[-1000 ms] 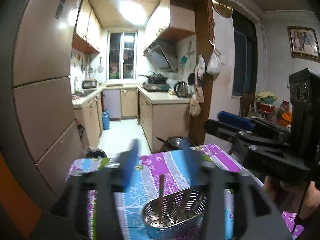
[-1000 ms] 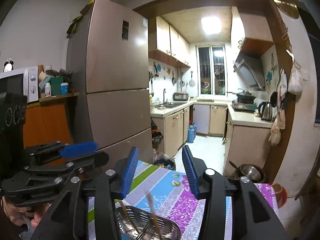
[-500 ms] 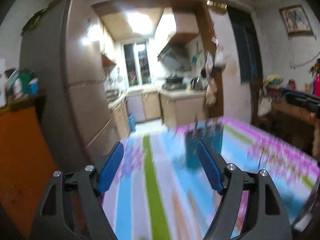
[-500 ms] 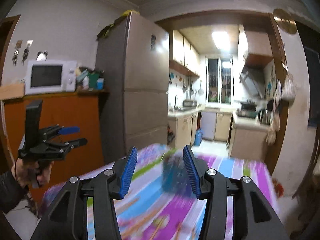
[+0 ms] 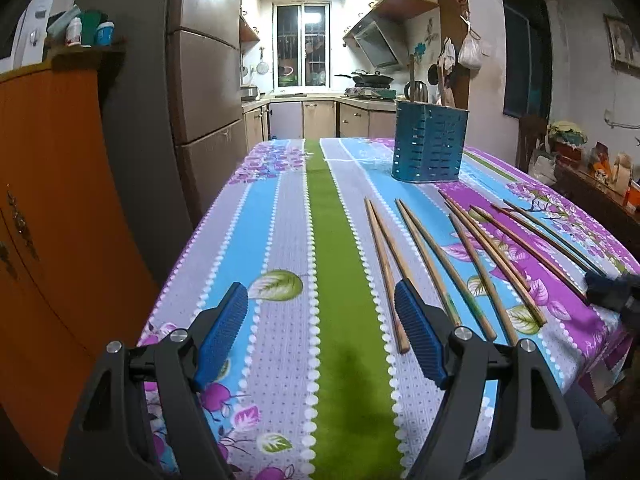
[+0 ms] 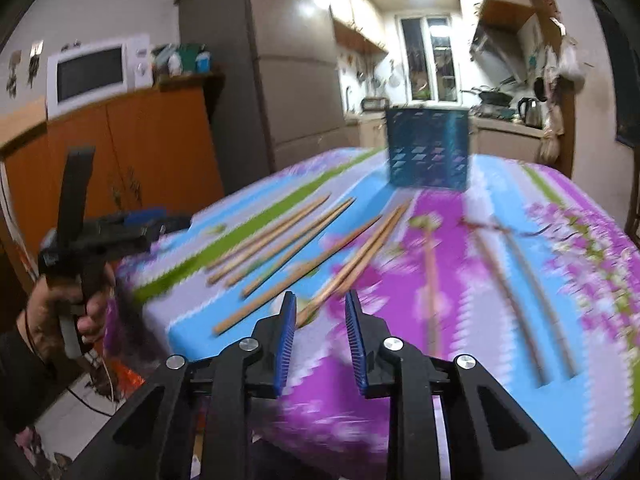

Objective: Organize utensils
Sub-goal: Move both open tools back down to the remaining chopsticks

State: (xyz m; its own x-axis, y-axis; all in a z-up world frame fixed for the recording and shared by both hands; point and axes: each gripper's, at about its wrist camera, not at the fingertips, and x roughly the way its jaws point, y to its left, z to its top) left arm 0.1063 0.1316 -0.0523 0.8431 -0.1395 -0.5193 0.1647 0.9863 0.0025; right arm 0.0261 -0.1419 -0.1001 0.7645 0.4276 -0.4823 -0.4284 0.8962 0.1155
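Since nothing's been picked up yet, I'd call this the very start of the job: both tongs are lined up over the table (image 5: pixel 280 216) with its striped flowery cloth, and the sorting hasn't begun. The blue slotted holder (image 5: pixel 430 146) stands upright toward the far end, well apart from both tongs, and at least one stick seems to poke out of its top, though that's hard to make out. Between the holder and the near edge, a bunch of wooden chopsticks (image 5: pixel 424 256) lie loose on the cloth, roughly in pairs and fanned out.

The left gripper (image 5: pixel 320 332) sits at the near edge with its blue pads spread wide and nothing between them; the closest chopstick ends just beside its right-hand pad. The right gripper (image 6: pixel 320 340) is spread too, only narrower, also empty, aimed at the near ends of the middle chopsticks. That view is blurry, so exact contact is hard to call.

My guess for the next move: drop one set of tongs onto a single chopstick, pinch it, and carry it to the holder. They're thin and lie flat, so the pinch needs to be low and square.
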